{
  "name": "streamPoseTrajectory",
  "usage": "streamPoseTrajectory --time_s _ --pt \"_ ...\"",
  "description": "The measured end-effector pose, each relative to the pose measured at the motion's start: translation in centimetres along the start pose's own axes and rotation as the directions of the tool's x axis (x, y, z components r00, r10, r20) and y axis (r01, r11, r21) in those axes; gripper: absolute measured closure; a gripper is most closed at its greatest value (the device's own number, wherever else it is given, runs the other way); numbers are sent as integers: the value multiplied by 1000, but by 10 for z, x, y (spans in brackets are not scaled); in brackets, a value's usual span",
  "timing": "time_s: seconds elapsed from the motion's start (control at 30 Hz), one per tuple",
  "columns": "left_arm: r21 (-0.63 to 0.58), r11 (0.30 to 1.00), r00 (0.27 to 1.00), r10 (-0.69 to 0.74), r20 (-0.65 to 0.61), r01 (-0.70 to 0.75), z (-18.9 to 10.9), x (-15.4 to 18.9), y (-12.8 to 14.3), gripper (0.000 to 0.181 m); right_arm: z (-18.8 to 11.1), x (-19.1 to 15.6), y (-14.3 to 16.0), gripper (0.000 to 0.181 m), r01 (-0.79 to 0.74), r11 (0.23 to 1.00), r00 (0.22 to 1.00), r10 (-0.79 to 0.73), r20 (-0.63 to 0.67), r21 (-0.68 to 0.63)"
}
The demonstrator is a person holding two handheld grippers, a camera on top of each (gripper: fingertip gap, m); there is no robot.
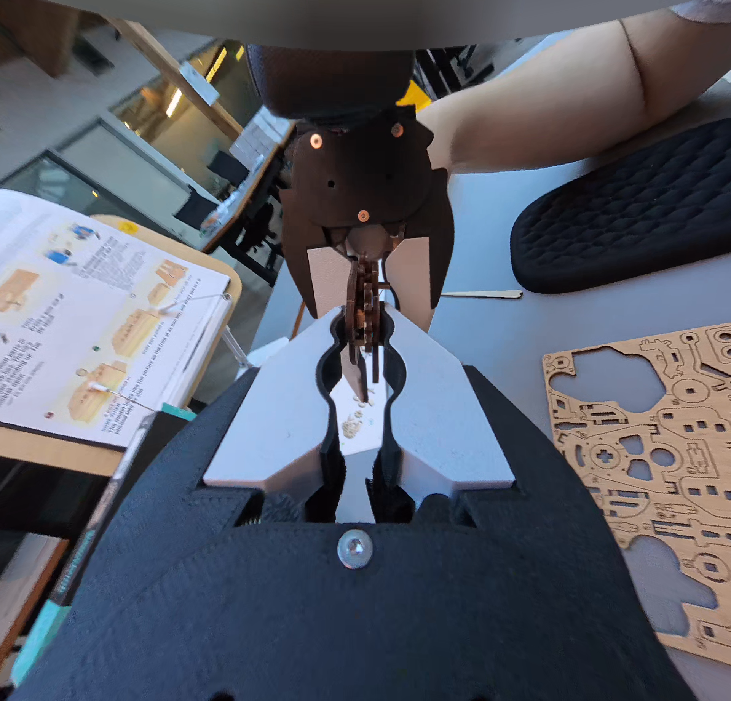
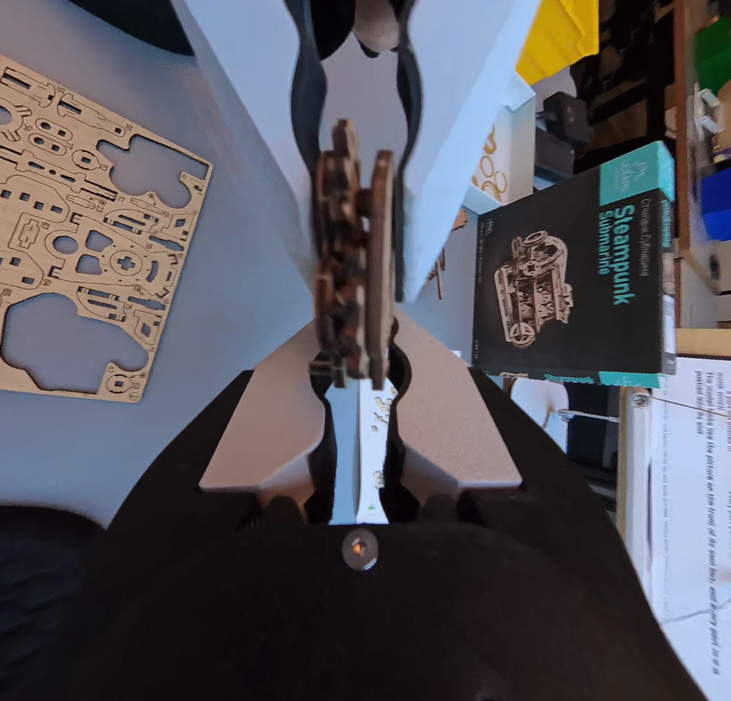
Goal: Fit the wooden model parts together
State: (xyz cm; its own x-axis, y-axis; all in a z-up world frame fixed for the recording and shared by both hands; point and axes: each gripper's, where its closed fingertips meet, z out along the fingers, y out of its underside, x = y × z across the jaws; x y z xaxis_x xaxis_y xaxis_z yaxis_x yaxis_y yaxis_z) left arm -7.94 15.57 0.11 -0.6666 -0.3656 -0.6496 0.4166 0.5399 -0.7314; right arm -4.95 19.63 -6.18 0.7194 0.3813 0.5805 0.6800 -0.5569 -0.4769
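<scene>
Both grippers' jaws clamping wooden assembly (image 1: 364, 310), printed kit box (image 2: 569, 282) nearby

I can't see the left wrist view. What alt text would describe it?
Two tools meet tip to tip, both pinching a small dark wooden model assembly above a grey table: the left tool from below, the right tool from above. An open instruction booklet lies left, a punched-out wooden parts sheet right.

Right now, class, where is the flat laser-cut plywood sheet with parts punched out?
The flat laser-cut plywood sheet lies on the grey table, at the right in the left wrist view and at the left in the right wrist view, beside both tongs.
</scene>
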Motion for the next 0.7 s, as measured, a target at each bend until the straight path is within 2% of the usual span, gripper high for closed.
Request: streamPoseTrajectory --time_s 0.07,0.2,0.3,0.5,0.6,0.7 --pt "50 996 997 76 4 -76 -5 3 -7 169 -7 7 -5 158 9 999 999 -8 -32 40" --pt "78 982 984 171 46 -174 -9 3 -14 170 -22 2 -12 155 -2 986 998 -8 55 167" --pt "71 979 980 189 57 -193 -9 2 -13 169 -33 -2 -19 155 94 970 995 -102 25 226" --pt "86 980 982 174 69 -180 -11 -1 -15 169 -36 7 -16 156 143 979 989 -136 -58 144" --pt "112 985 990 121 71 -128 -13 -4 -16 170 -47 13 -21 156 116 970 992 -105 -66 212" --pt "162 987 998 -3 55 -6 -15 -10 -20 169 -59 13 -28 156 91 951 996 -82 -42 296"
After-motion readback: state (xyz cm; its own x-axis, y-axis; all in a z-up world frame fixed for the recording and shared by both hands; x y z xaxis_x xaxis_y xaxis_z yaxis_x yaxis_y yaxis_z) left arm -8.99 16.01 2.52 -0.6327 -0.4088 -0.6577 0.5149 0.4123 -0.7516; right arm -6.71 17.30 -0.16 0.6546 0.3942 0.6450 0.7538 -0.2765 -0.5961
